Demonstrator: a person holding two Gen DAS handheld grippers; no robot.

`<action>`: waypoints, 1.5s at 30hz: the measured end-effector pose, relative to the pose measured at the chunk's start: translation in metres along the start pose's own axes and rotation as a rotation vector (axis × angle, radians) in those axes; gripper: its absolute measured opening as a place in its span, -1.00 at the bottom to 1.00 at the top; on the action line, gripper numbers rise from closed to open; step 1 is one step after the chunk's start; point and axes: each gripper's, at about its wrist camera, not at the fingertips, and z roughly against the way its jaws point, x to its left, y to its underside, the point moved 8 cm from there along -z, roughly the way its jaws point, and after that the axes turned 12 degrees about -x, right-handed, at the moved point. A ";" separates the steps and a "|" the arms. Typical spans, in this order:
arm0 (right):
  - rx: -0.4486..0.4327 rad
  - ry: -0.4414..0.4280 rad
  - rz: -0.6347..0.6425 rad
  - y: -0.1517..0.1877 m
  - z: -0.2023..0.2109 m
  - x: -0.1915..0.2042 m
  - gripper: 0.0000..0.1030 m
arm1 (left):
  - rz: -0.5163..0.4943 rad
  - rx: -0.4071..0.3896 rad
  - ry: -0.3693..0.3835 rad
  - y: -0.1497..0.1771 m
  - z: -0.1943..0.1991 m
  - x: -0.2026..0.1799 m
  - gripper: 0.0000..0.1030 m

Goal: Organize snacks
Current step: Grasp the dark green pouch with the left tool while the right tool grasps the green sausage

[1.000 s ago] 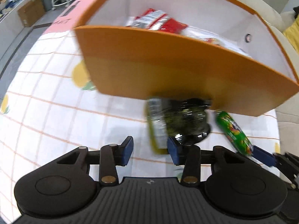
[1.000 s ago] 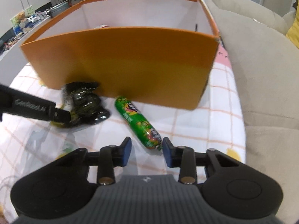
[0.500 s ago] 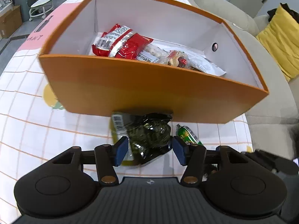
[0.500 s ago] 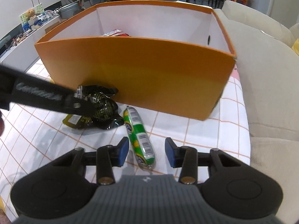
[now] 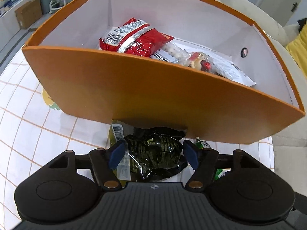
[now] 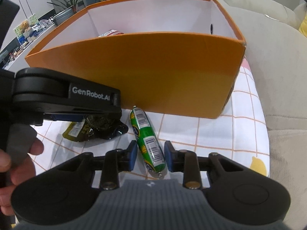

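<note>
An orange box point(image 5: 145, 95) with a white inside stands on the checked tablecloth and holds a red packet point(image 5: 134, 38) and other snack packets. A dark green snack pack point(image 5: 153, 153) lies in front of the box. My left gripper point(image 5: 153, 153) is open with its fingers on either side of the pack. A green sausage-shaped snack point(image 6: 149, 145) lies on the cloth to the right of the pack point(image 6: 96, 128). My right gripper point(image 6: 150, 158) is open and straddles its near end. The orange box point(image 6: 172, 76) fills the right wrist view behind both.
A beige sofa point(image 6: 278, 67) runs along the table's right edge, with a yellow cushion point(image 5: 297, 51). The tablecloth point(image 5: 28, 134) spreads to the left of the box. My left gripper's body point(image 6: 57, 95) and a hand point(image 6: 17, 164) sit close beside the right gripper.
Both grippers have moved forward and down. The left one now has the dark pack between its fingers. The right one now straddles the green sausage snack.
</note>
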 end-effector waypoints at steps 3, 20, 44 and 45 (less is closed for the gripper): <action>0.008 0.004 -0.025 0.002 0.003 -0.001 -0.52 | -0.036 0.018 0.043 0.004 0.004 0.002 0.38; 0.088 -0.056 -0.125 0.039 0.040 0.018 -0.60 | -0.423 0.145 0.231 0.049 0.062 0.021 0.18; -0.001 -0.067 0.055 0.044 0.041 0.026 -0.48 | -0.397 0.050 0.076 0.063 0.044 0.015 0.40; -0.004 -0.068 0.051 0.044 0.041 0.026 -0.48 | -0.396 0.046 0.081 0.063 0.044 0.016 0.40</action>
